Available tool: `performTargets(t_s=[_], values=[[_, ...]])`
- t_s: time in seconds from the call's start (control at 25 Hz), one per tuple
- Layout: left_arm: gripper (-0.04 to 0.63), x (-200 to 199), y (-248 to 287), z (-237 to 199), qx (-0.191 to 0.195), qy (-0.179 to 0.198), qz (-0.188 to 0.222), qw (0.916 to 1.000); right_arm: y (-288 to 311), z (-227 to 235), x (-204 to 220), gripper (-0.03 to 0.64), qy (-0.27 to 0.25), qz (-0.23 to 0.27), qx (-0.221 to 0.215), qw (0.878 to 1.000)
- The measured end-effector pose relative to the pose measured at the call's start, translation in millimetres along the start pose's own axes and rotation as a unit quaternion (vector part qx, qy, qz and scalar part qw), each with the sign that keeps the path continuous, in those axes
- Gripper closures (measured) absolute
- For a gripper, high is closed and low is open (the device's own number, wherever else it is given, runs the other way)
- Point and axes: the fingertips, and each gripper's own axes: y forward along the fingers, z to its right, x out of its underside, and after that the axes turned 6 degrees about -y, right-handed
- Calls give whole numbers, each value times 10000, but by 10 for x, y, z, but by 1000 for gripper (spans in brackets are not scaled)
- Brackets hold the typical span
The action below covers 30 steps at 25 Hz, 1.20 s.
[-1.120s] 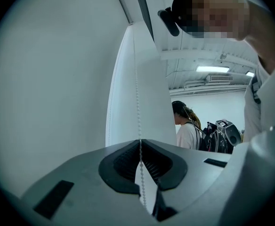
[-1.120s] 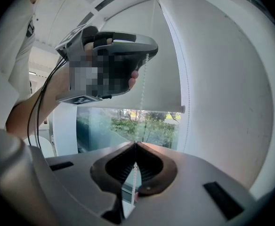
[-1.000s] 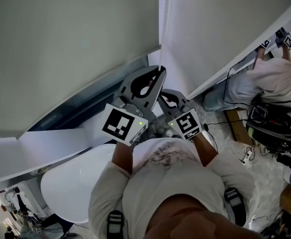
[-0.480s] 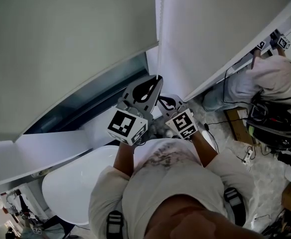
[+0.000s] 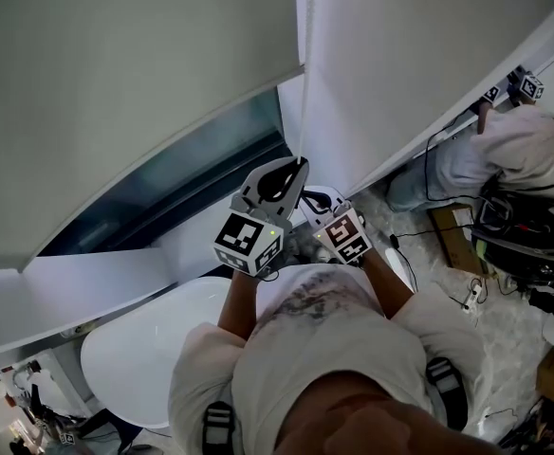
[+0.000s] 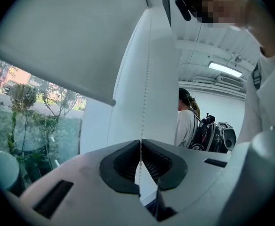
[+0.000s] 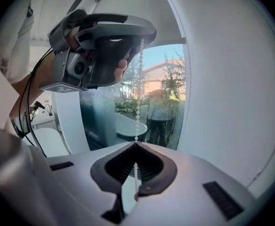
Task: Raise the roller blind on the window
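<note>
Now: L gripper [image 6: 140, 143] & R gripper [image 7: 135, 145] jaws tight on bead chain [image 7: 138, 108].

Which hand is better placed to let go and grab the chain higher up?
Probably the right. The right gripper pinches the bead chain below the left gripper, so the left can hold while it moves up.

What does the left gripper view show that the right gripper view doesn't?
Only the left gripper view shows a bystander standing indoors beside black equipment, under a ceiling light. Only the right gripper view shows the left gripper from outside, shut on the bead chain above the right gripper. Both show the bead chain pinched between that view's own closed jaws, and greenery through the window glass.
</note>
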Motion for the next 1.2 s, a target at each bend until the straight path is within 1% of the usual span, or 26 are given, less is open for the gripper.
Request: performTargets(t_s=[0.32, 0.8, 1.0, 1.2], values=[[580, 340, 44, -69, -11, -151, -305, 9994, 100, -60, 324, 555, 46, -360, -102, 9993], [580, 692, 88, -129, 25, -347, -581, 9977, 195, -118, 659, 555, 125, -728, -231, 9970], [580, 710, 45, -113, 61, -416, -575, 9975, 180, -121, 682, 555, 262, -782, -193, 9964], [580, 694, 21, -105, 66, -437, -549, 9975, 111, -245, 605, 554, 163, -708, -435, 9964]])
